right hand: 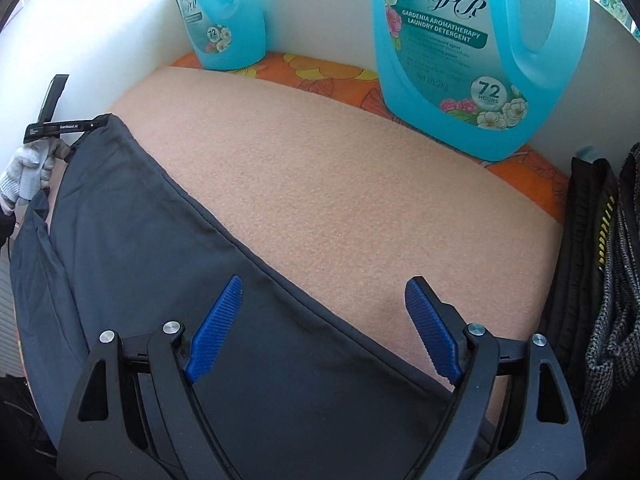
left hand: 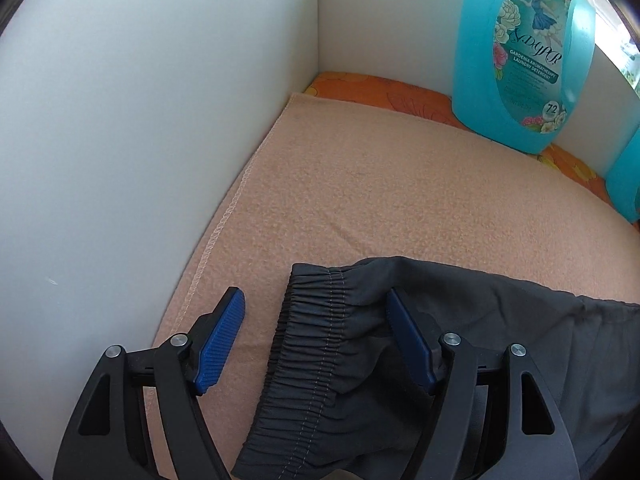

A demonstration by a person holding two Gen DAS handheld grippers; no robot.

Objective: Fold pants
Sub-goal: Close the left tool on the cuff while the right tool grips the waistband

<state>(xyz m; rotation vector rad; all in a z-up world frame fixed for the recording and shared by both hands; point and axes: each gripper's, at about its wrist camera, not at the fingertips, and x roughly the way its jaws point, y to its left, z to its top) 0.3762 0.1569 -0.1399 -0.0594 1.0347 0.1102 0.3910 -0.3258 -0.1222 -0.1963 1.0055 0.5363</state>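
Observation:
Dark grey pants [left hand: 320,360] lie on a peach blanket [left hand: 360,200]. Their gathered elastic waistband sits between the blue pads of my left gripper [left hand: 315,296], which is open. The right pad [left hand: 408,336] rests against the fabric and the left pad [left hand: 220,344] stands clear over the blanket. In the right wrist view the pants [right hand: 140,240] stretch from lower centre to the far left, where a gloved hand [right hand: 24,176] holds the other gripper at their end. My right gripper [right hand: 326,282] hangs open over the pants' long edge, gripping nothing.
White walls [left hand: 120,140] close the left and back sides. Blue detergent bottles [right hand: 460,52] [right hand: 224,16] stand at the back on an orange flowered cloth [right hand: 332,76]. A pile of dark and tweed clothing [right hand: 600,280] lies at the right edge.

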